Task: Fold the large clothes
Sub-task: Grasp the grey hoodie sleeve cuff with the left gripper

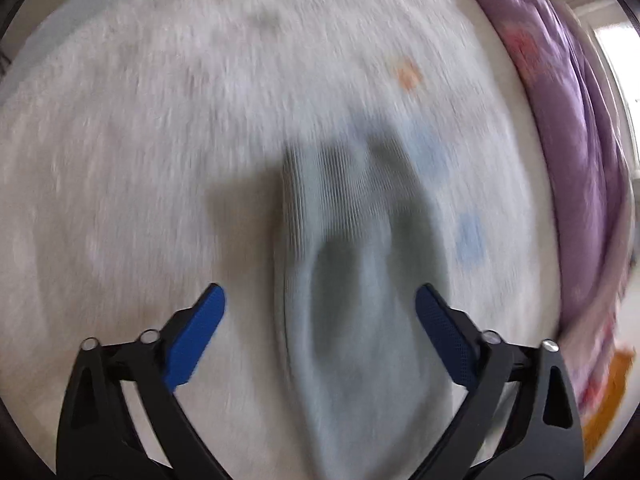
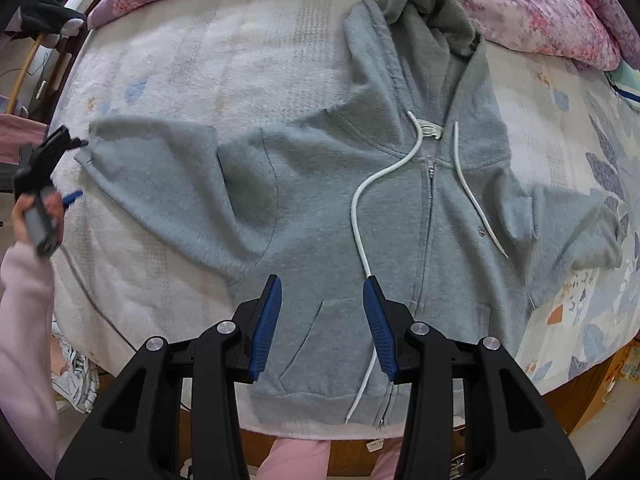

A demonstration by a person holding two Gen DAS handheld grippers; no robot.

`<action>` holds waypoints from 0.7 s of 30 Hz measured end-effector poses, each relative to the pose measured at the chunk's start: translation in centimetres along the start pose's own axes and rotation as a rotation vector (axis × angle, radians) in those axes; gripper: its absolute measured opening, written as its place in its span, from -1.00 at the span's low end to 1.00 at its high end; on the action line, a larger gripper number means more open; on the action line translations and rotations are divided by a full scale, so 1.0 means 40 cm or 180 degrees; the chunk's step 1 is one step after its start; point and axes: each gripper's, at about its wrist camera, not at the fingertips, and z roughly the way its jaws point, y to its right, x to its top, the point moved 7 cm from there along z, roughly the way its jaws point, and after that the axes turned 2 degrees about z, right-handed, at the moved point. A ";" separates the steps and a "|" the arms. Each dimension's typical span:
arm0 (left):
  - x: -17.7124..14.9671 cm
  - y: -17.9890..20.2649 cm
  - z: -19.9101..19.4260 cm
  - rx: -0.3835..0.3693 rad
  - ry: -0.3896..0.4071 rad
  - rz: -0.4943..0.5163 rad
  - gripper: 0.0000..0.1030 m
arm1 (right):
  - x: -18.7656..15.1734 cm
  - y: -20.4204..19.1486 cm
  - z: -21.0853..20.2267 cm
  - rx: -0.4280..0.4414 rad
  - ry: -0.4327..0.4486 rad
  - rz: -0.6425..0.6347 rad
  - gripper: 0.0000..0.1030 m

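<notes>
A grey zip hoodie [image 2: 328,208] lies face up on the bed, hood toward the far side, with white drawstrings [image 2: 360,216] across its chest. One sleeve stretches left, the other [image 2: 576,232] lies bent at the right. My right gripper [image 2: 322,300] is open and empty above the hoodie's lower front. My left gripper [image 1: 320,320] is open, with the grey sleeve cuff [image 1: 352,248] lying between its spread fingers, not pinched; that view is motion-blurred. The left gripper also shows in the right wrist view [image 2: 76,168] at the left sleeve's end.
A white patterned bedspread [image 2: 200,64] covers the bed. A purple floral quilt [image 2: 532,4] is heaped along the far side and shows in the left wrist view [image 1: 572,128]. The bed's wooden front edge [image 2: 348,452] is near me. Clutter lies on the floor at left.
</notes>
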 end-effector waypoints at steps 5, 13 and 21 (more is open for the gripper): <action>0.065 0.043 0.059 0.0508 0.0242 0.0289 -0.49 | 0.032 -0.046 0.043 0.0046 0.0019 -0.0140 -0.21; 0.055 0.146 -0.133 0.0835 0.1044 0.1453 -0.82 | 0.081 -0.099 0.140 0.0175 0.0025 -0.0252 -0.36; -0.032 0.080 -0.395 0.1104 0.1548 0.1857 -0.83 | 0.102 -0.083 0.248 0.0117 -0.0182 -0.0064 -0.36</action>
